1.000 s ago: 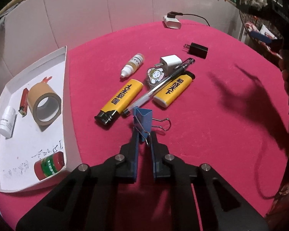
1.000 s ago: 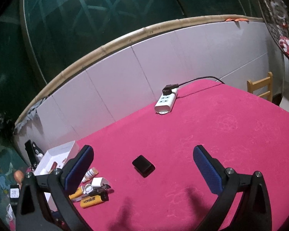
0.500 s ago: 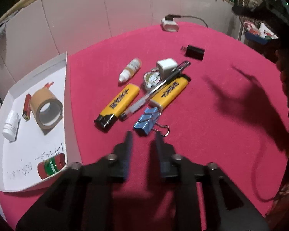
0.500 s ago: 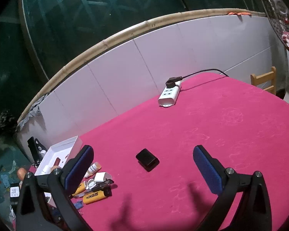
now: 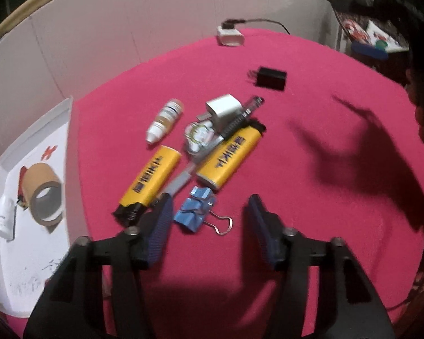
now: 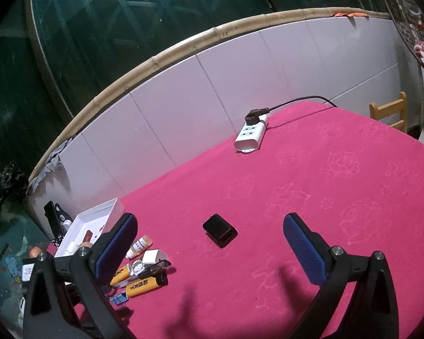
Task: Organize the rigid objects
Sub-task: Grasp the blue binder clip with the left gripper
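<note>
Look first at the white cardboard tray (image 5: pixel 62 130) at 9 o'clock on the pink worktop (image 5: pixel 311 197). It already holds a brown roll of tape (image 5: pixel 43 195) and a small white bottle (image 5: pixel 4 217).

Your left tool (image 5: pixel 209 220) has just been opening, and its jaws are spread apart now. The blue metal binder clip (image 5: pixel 195 212) lies flat on the worktop between them, near the left jaw, and I think nothing squeezes it. The clip is not in the tray. If you close slowly or off to one side, the left jaw may push the clip away, or catch only its thin wire loop, and then it could swing and drop.

Just past the clip, at 12 o'clock, lie two yellow plastic lighters (image 5: pixel 149 183), a clear pen (image 5: pixel 212 147), a white plug block (image 5: pixel 223 110) and a little dropper bottle (image 5: pixel 165 120), all packed close. Reach too far and you may bump the near lighter and knock the pile apart.

Your right tool (image 6: pixel 209 245) is spread wide and holds nothing. The black charger block (image 6: pixel 220 230) sits beyond it. Swing that tool carelessly and you may shove the charger.
</note>
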Demonstrator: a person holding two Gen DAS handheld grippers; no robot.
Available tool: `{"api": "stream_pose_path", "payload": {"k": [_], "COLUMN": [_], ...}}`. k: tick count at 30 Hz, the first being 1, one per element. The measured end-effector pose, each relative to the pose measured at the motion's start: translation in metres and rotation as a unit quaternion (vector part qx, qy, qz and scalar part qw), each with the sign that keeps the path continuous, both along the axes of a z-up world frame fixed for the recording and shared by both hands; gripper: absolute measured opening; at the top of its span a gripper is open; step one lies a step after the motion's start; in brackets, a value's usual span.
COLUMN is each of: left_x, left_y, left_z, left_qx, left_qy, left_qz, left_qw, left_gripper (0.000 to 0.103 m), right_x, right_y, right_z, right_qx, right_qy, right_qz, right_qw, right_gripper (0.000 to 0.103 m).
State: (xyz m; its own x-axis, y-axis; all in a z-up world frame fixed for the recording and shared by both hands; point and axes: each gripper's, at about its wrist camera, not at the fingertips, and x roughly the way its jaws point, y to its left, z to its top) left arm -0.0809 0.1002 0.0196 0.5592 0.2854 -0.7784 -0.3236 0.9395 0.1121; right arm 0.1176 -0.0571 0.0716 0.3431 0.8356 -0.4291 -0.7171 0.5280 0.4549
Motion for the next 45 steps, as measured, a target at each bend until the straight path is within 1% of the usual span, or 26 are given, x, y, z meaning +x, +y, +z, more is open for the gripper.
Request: {"api": "stream_pose_path", "payload": {"k": [1,2,3,4,6,9,14,16,20,22,24,26,27,29,30,31,33,36,38,41,43,45], "left_x": [-0.001,-0.003,-0.005,-0.008,-0.013,-0.020,-0.028,-0.031,-0.037,-0.038,-0.040,-0.044,-0.046,-0.048,-0.047,-0.048,-0.046,-0.040,-0.035,-0.024,-0.016,-0.008], "left_y": [-0.002,-0.001,0.001,0.005,0.010,0.013,0.011,0.009,0.009,0.012,0.015,0.015,0.014,0.009,0.008,0.006,0.005,0.004,0.005,0.008,0.005,0.002], "left_z": [0.000,0.002,0.003,0.005,0.006,0.008,0.015,0.022,0.032,0.031,0.028,0.029,0.029,0.029,0.029,0.029,0.030,0.027,0.024,0.017,0.011,0.002], "left_qx": [0.013,0.020,0.011,-0.005,-0.006,-0.023,-0.025,-0.026,-0.023,-0.028,-0.040,-0.047,-0.049,-0.043,-0.040,-0.038,-0.036,-0.045,-0.050,-0.059,-0.058,-0.053], "left_qy": [-0.003,-0.006,-0.012,-0.019,-0.025,-0.037,-0.054,-0.065,-0.079,-0.078,-0.075,-0.086,-0.090,-0.092,-0.091,-0.094,-0.094,-0.078,-0.068,-0.043,-0.028,-0.002], "left_qz": [0.001,0.008,0.009,0.013,0.026,0.038,0.041,0.039,0.041,0.046,0.048,0.041,0.034,0.009,-0.001,-0.018,-0.059,-0.119,-0.148,-0.178,-0.192,-0.201], "left_qw": [0.9999,0.9997,0.9998,0.9997,0.9993,0.9983,0.9974,0.9968,0.9958,0.9955,0.9953,0.9943,0.9942,0.9948,0.9951,0.9947,0.9932,0.9888,0.9853,0.9812,0.9792,0.9781], "left_gripper": [0.024,0.019,0.015,0.013,0.011,0.011,0.009,0.007,0.007,0.007,0.007,0.008,0.012,0.043,0.071,0.076,0.076,0.076,0.076,0.076,0.076,0.076], "right_x": [0.001,0.001,0.002,0.002,0.002,0.000,-0.002,-0.001,0.008,0.011,0.011,0.010,0.009,0.010,0.011,0.011,0.012,0.012,0.013,0.014,0.015,0.016], "right_y": [0.000,0.000,0.000,0.000,-0.001,0.000,0.002,0.008,0.031,0.035,0.033,0.029,0.028,0.025,0.024,0.024,0.021,0.018,0.016,0.014,0.014,0.013], "right_z": [-0.001,-0.001,-0.001,-0.002,-0.002,-0.001,0.001,0.000,-0.008,-0.011,-0.010,-0.009,-0.010,-0.014,-0.016,-0.017,-0.020,-0.022,-0.023,-0.026,-0.028,-0.030], "right_qx": [0.000,0.000,0.000,-0.001,0.000,0.000,-0.007,-0.021,-0.085,-0.102,-0.095,-0.084,-0.081,-0.075,-0.073,-0.072,-0.069,-0.069,-0.066,-0.064,-0.064,-0.062], "right_qy": [0.002,0.003,0.004,0.006,0.007,0.001,-0.009,-0.017,-0.044,-0.047,-0.043,-0.037,-0.034,-0.020,-0.012,-0.007,0.004,0.009,0.015,0.029,0.036,0.043], "right_qz": [-0.001,-0.002,-0.003,-0.004,-0.004,-0.002,0.003,0.009,0.021,0.024,0.026,0.028,0.030,0.033,0.034,0.034,0.034,0.032,0.029,0.028,0.028,0.026], "right_qw": [1.000,1.000,1.000,1.000,1.000,1.000,1.000,1.000,0.995,0.993,0.994,0.995,0.996,0.996,0.997,0.997,0.997,0.997,0.997,0.997,0.997,0.997], "right_gripper": [0.103,0.103,0.103,0.103,0.103,0.103,0.103,0.103,0.103,0.103,0.103,0.103,0.103,0.103,0.103,0.103,0.103,0.103,0.103,0.103,0.103,0.103]}}
